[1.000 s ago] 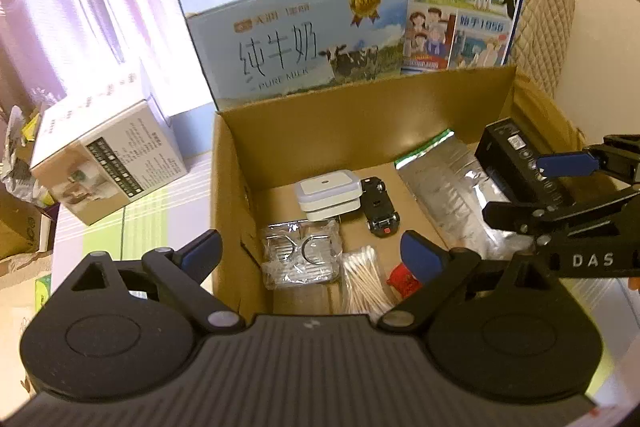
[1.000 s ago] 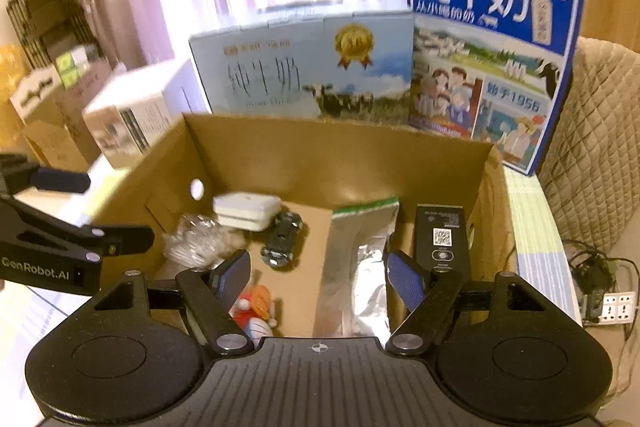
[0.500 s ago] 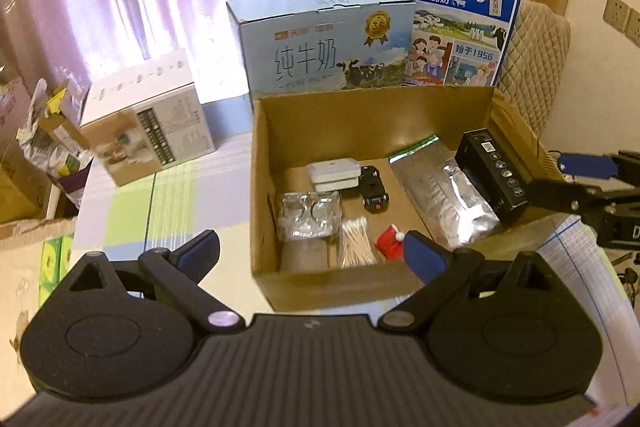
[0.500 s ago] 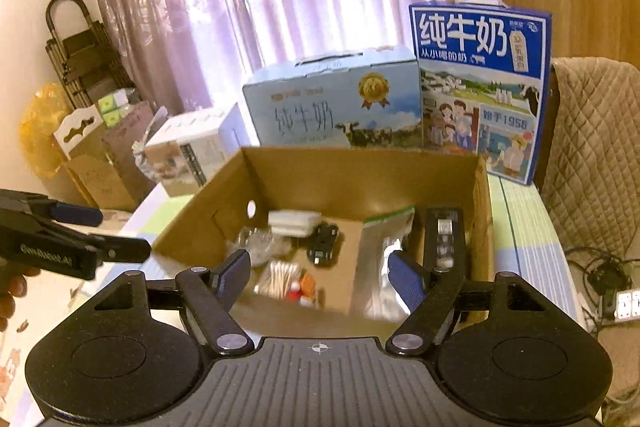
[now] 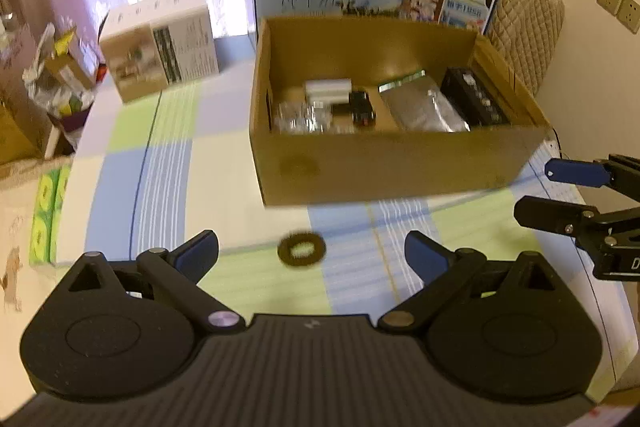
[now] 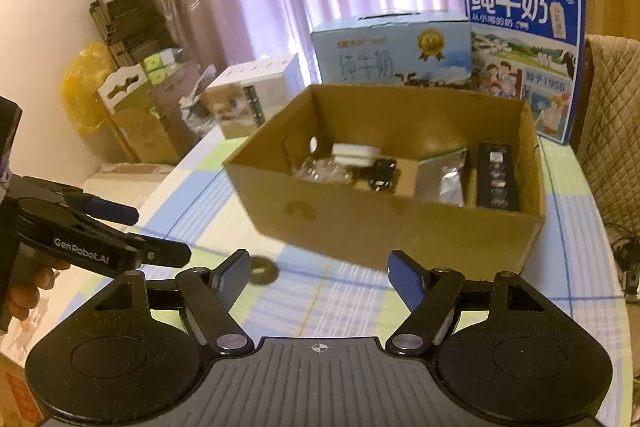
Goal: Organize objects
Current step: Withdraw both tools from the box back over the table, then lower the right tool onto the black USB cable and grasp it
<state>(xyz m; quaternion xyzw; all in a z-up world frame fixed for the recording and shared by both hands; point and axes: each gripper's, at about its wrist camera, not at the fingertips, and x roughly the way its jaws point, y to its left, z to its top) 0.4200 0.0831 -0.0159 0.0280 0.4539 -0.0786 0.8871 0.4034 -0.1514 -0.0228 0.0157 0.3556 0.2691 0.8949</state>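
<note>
1. the open brown cardboard box (image 5: 396,163) stands on the pastel checked tablecloth (image 5: 168,163) and serves as the landmark; most of the things to be organized lie inside it already.
2. inside the box, from its left wall to its right: a crinkled clear plastic pack (image 5: 302,117), a white lidded case (image 5: 328,89), a small black toy car (image 5: 362,107), a silver foil pouch with a green top edge (image 5: 424,105) and a long black carton (image 5: 474,101) leaning on the right wall.
3. one thing lies outside: a dark ring-shaped object (image 5: 301,249) flat on the cloth, in front of the box's near wall and apart from it.
4. the left gripper (image 5: 312,255) has its blue pads spread wide and holds nothing; the ring lies on the cloth between and beyond them.
5. the right gripper (image 6: 318,277) is likewise spread and empty, in front of the box's near wall, with the ring just past its left pad in its own view.
6. judgement: the step in hand looks like fetching the ring; the next move calls for lowering one gripper over it and pinching its thin rim, which lies flat and may slide.
7. hard to make out: motion blur smears the ring, so its material is unclear; the box's near wall hides whatever lies against it inside; the black carton's print is unreadable.
</note>
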